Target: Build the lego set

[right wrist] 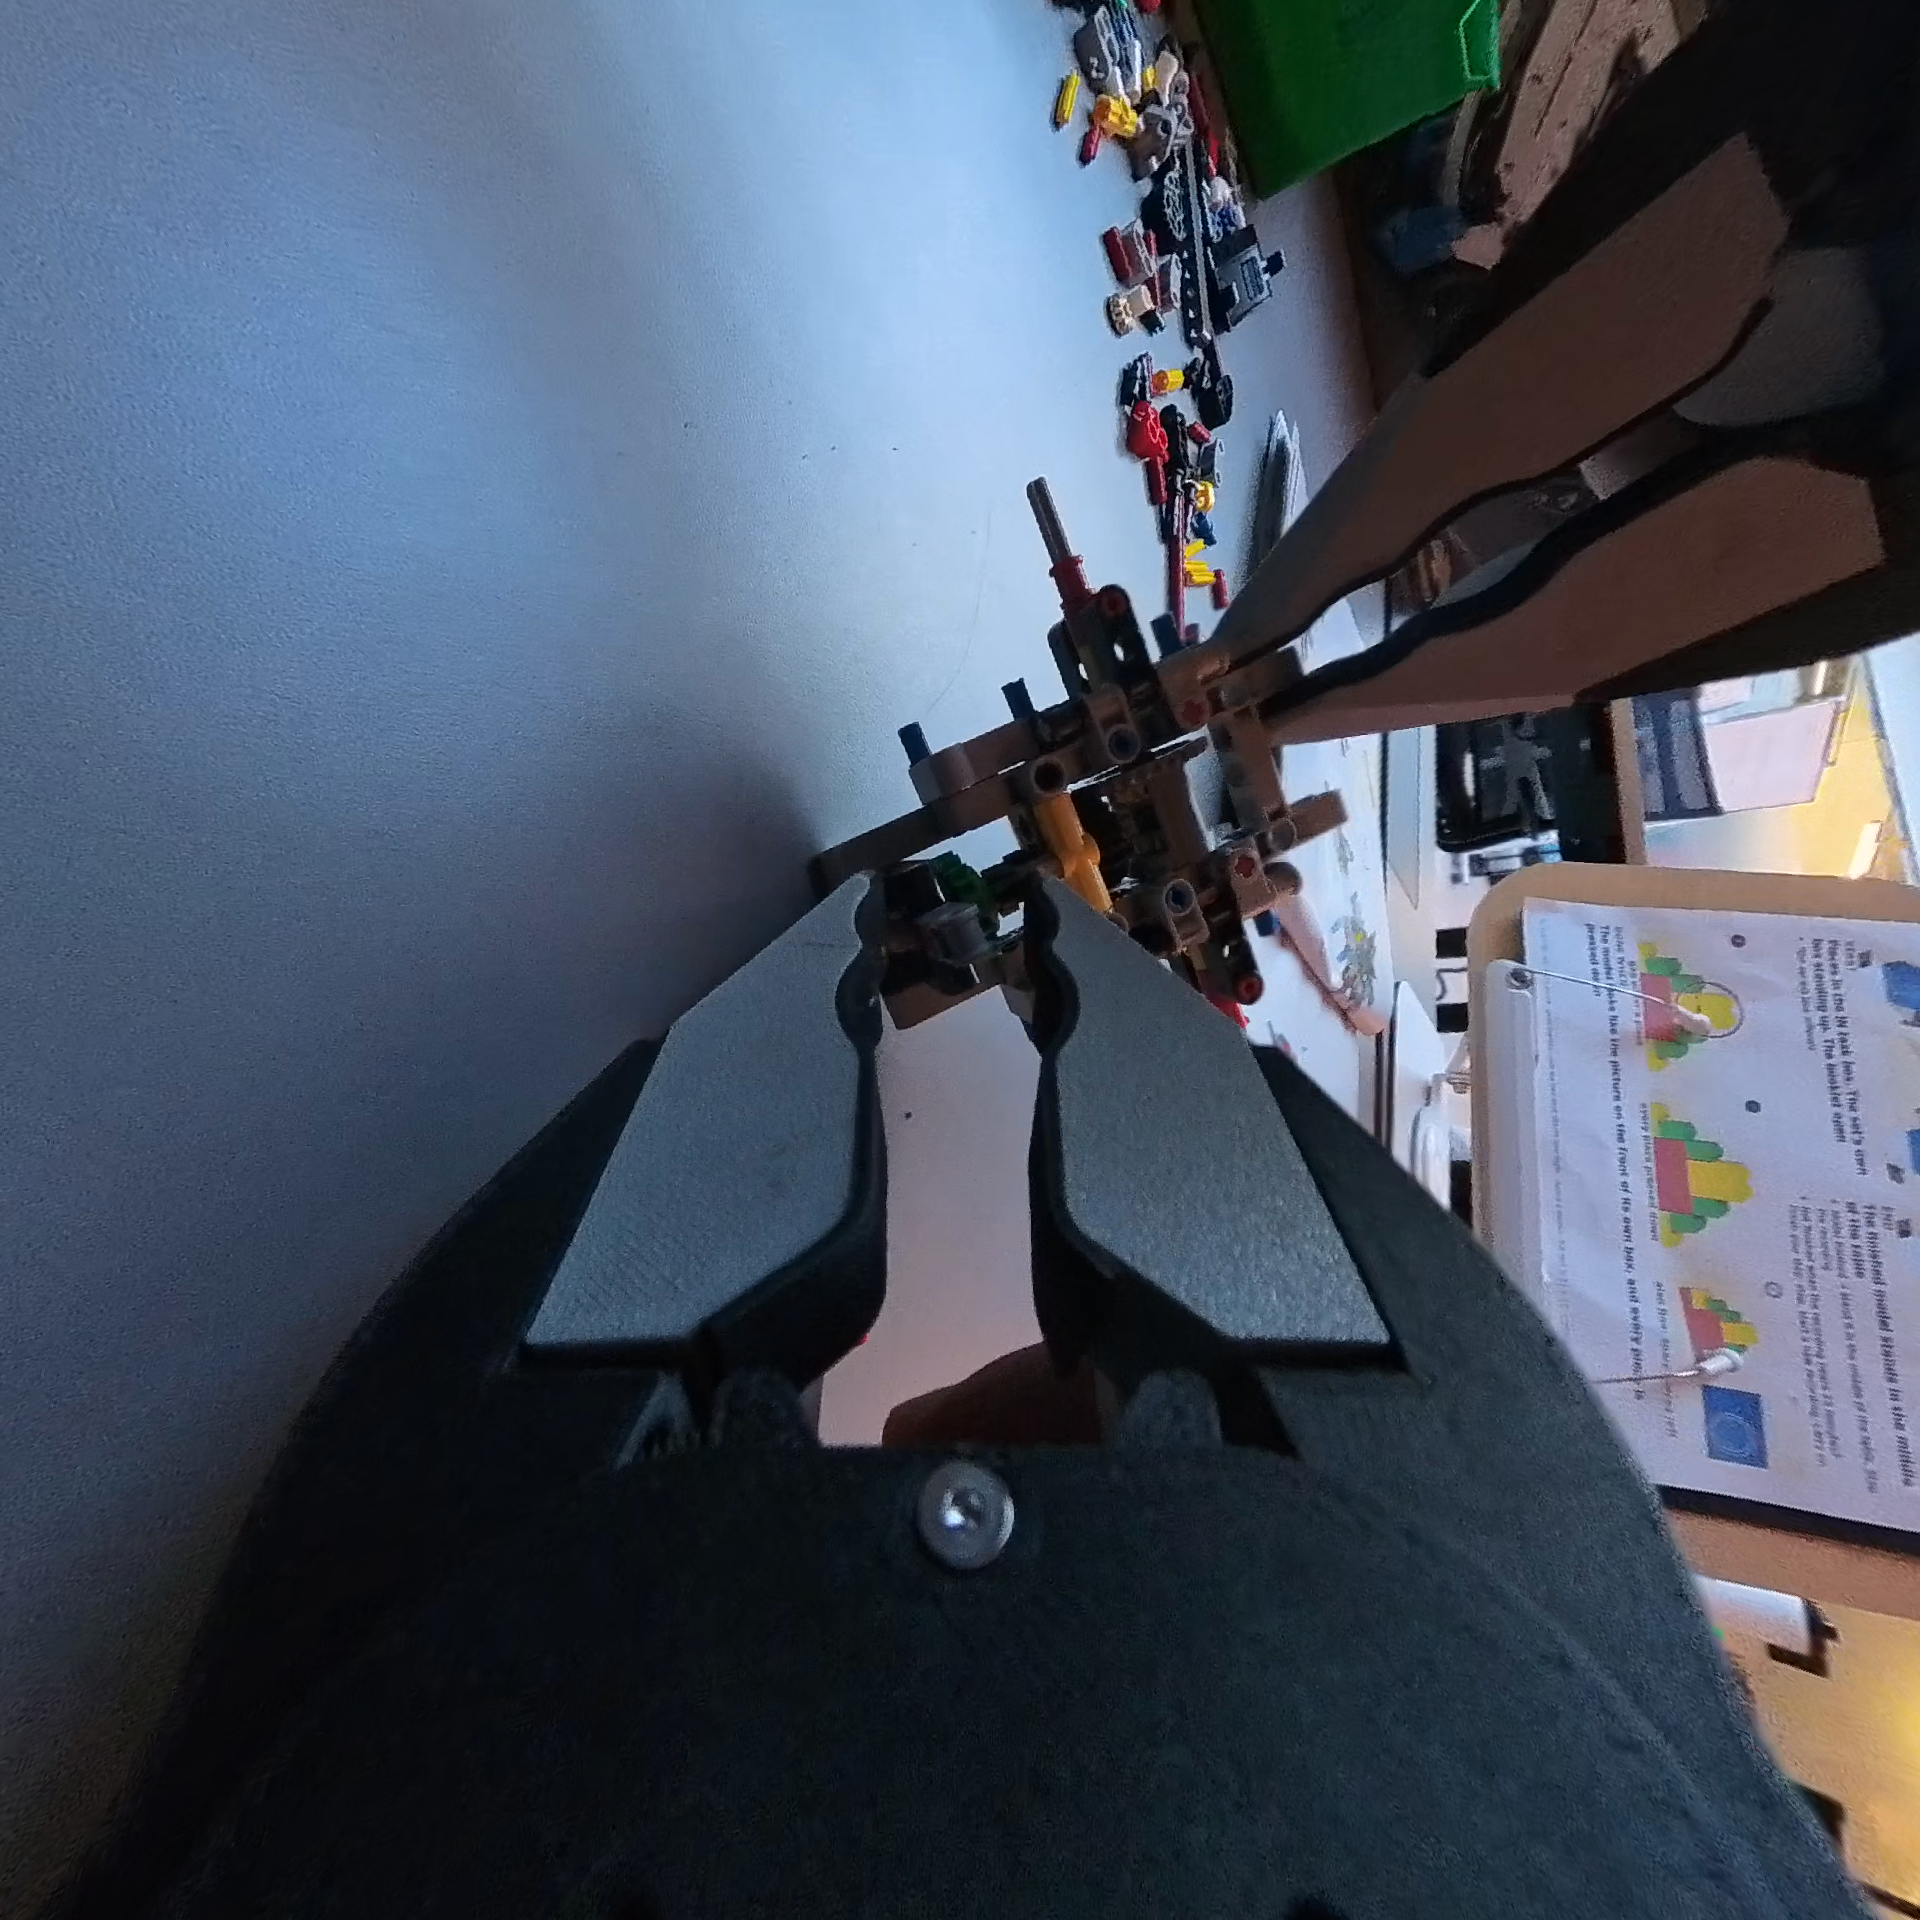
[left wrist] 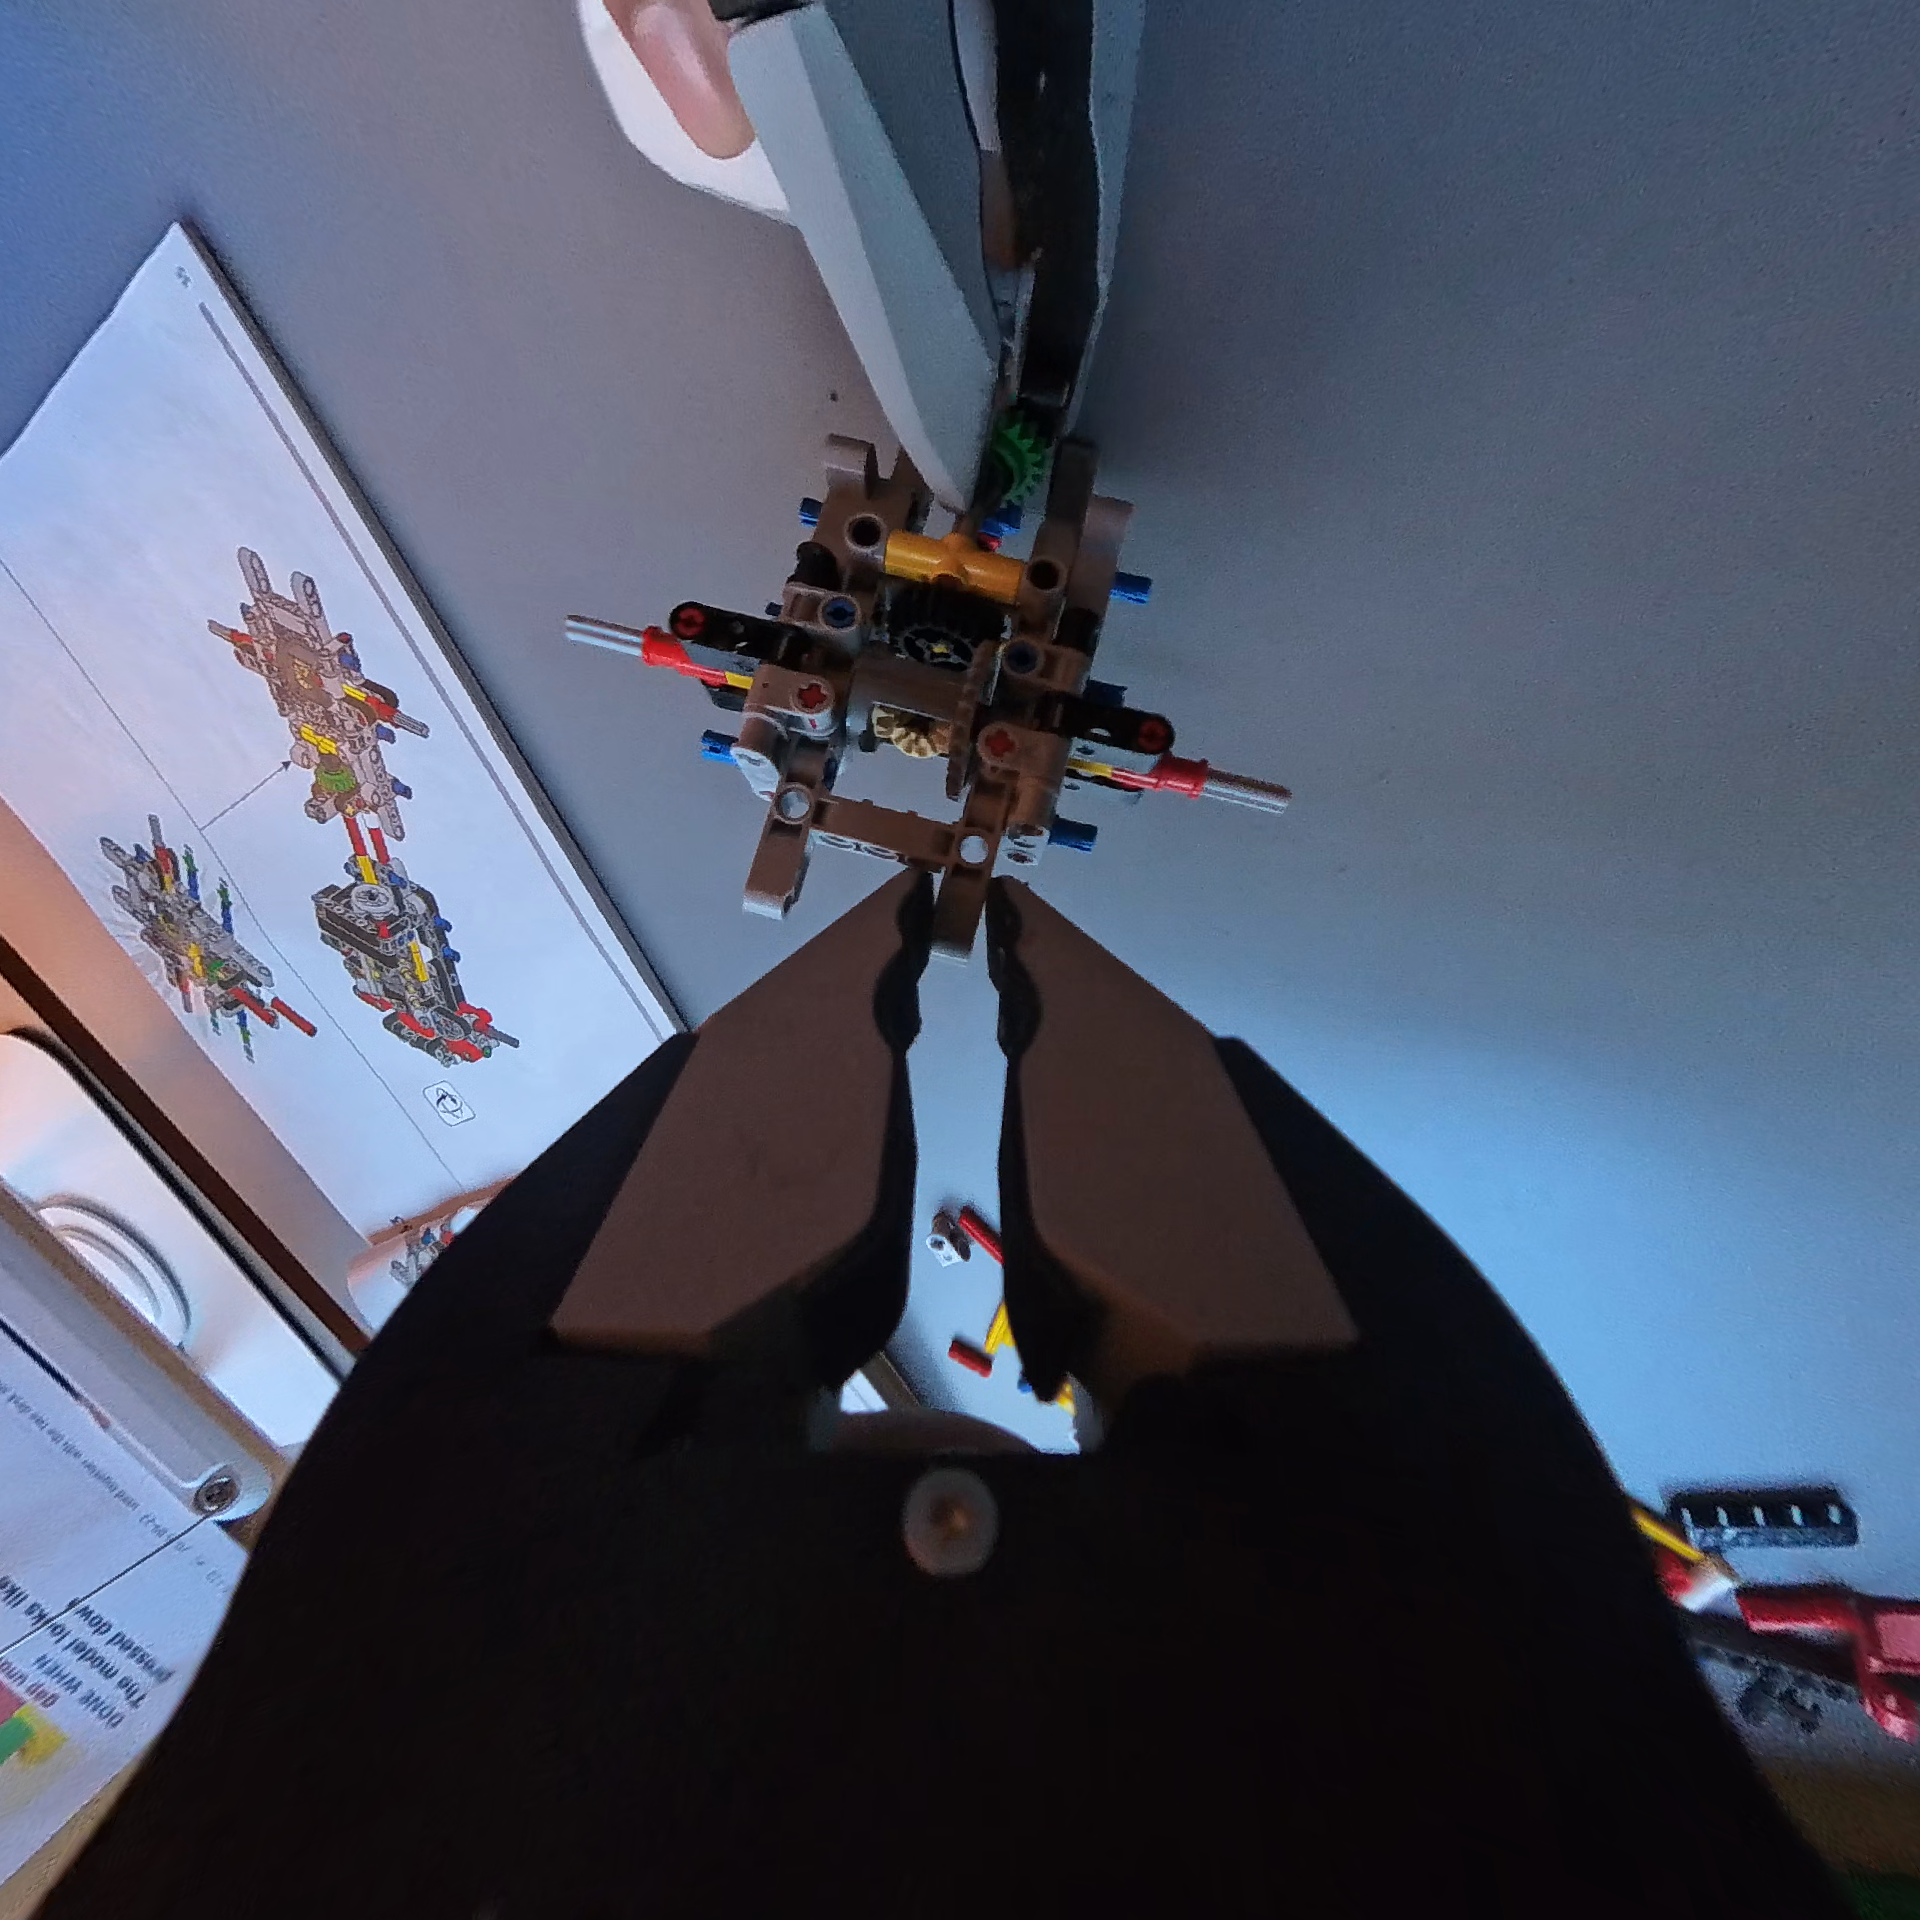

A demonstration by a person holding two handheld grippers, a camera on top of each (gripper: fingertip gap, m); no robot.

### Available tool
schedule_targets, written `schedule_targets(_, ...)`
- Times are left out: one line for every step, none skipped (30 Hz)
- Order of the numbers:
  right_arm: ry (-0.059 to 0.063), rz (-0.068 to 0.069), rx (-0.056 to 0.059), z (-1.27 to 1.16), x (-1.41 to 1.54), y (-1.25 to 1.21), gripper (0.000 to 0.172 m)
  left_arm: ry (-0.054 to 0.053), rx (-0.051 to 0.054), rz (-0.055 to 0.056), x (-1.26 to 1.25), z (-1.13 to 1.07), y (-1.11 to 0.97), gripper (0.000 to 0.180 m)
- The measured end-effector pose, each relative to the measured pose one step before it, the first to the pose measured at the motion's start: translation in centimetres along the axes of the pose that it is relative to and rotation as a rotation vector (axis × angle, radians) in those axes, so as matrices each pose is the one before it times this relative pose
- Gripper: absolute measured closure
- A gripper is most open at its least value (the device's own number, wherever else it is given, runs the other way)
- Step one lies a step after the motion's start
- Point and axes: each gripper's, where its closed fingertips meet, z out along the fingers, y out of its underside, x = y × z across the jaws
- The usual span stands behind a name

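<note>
Two hand-held grippers meet on one toy-brick assembly (left wrist: pixel 914 675), a tan-and-brown beam frame with gears, blue pins and red-tipped axles, held above the pale desk (left wrist: pixel 1507 520).

Left hand-held gripper (left wrist: pixel 954 904): jaws drawn close, clamped on the end of a brown beam (left wrist: pixel 961 894) projecting from the frame's near edge; both pads press on it. In the right wrist view this gripper (right wrist: pixel 1242 681) enters from the upper right.

Right hand-held gripper (right wrist: pixel 951 925): jaws partly apart, closed around the frame's opposite end, at the green gear (right wrist: pixel 961 878) and a grey bush; the left pad (right wrist: pixel 862 966) bears against the parts, and contact at the other pad cannot be settled. In the left wrist view it (left wrist: pixel 1013 416) comes from the top edge with a person's finger (left wrist: pixel 686 83) beside it.

Open room: the desk surface is bare to one side of the assembly, a broad area in both views. Protruding axles (left wrist: pixel 1226 784) widen the assembly's outline on two sides.

Surroundings: an open instruction booklet (left wrist: pixel 260 727) lies near the assembly, its edge close to one axle tip. Loose small bricks (left wrist: pixel 982 1340) lie on the desk under the left gripper. A larger scatter of bricks (right wrist: pixel 1174 260) stretches towards a green bin (right wrist: pixel 1351 83) at the desk's far edge. A printed sheet (right wrist: pixel 1714 1195) stands on a holder beyond the desk edge.
</note>
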Motion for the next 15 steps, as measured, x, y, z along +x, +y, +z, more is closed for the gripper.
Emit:
schedule_targets(-0.0029,0.0077,0.0013,0.038,0.018,0.032,0.149,-0.0018,0.0079,-0.0062,-0.047,0.049,0.062,0.173)
schedule_targets(-0.0003,0.0017,-0.0006,0.035,0.032,0.026,0.149,-0.0047,0.0095,-0.0063,-0.052,0.029,0.038,0.173)
schedule_targets(0.0029,0.0028,-0.0048,0.076,0.074,0.057,0.149,-0.0067,0.0095,-0.0102,-0.067,-0.034,0.045,0.173)
schedule_targets(0.0077,0.0082,-0.0077,0.108,0.147,0.117,0.149,-0.0105,0.0091,-0.0123,-0.097,-0.097,0.065,0.172)
schedule_targets(0.0118,0.0145,-0.0044,0.117,0.216,0.139,0.149,-0.0159,0.0083,-0.0139,-0.143,-0.142,0.074,0.172)
schedule_targets(0.0135,0.0306,-0.0001,0.081,0.258,0.151,0.149,-0.0204,0.0078,-0.0124,-0.138,-0.18,0.075,0.171)
schedule_targets(0.0072,0.0513,0.0042,0.036,0.257,0.159,0.149,-0.0134,0.0026,-0.0103,0.037,-0.203,0.145,0.171)
schedule_targets(-0.0027,0.066,0.013,-0.086,0.221,0.046,0.15,-0.0136,0.0,-0.0098,0.079,-0.213,0.163,0.172)
schedule_targets(-0.0123,0.067,0.0246,-0.211,0.161,-0.149,0.144,-0.0164,0.0018,-0.007,0.048,-0.253,0.083,0.172)
schedule_targets(-0.0063,0.067,0.0308,-0.32,0.306,-0.288,0.144,-0.0155,0.0011,-0.003,0.062,-0.3,0.031,0.172)
schedule_targets(0.0008,0.0669,0.0331,-0.322,0.439,-0.39,0.147,-0.0152,-0.0071,-0.0017,0.018,-0.318,0.075,0.172)
schedule_targets(0.0018,0.0658,0.0357,-0.297,0.44,-0.502,0.149,-0.0164,-0.0167,-0.0001,-0.025,-0.312,0.139,0.173)
schedule_targets(-0.0016,0.0575,0.0341,-0.242,0.349,-0.546,0.155,-0.0172,-0.0211,0.0013,-0.077,-0.288,0.135,0.173)
schedule_targets(-0.0007,0.0427,0.0233,-0.184,0.298,-0.443,0.157,-0.0098,-0.0194,0.0016,0.018,-0.229,0.086,0.173)
schedule_targets(0.0078,0.0359,0.0134,-0.079,0.343,-0.328,0.159,-0.008,-0.0125,-0.0074,-0.037,-0.188,-0.02,0.173)
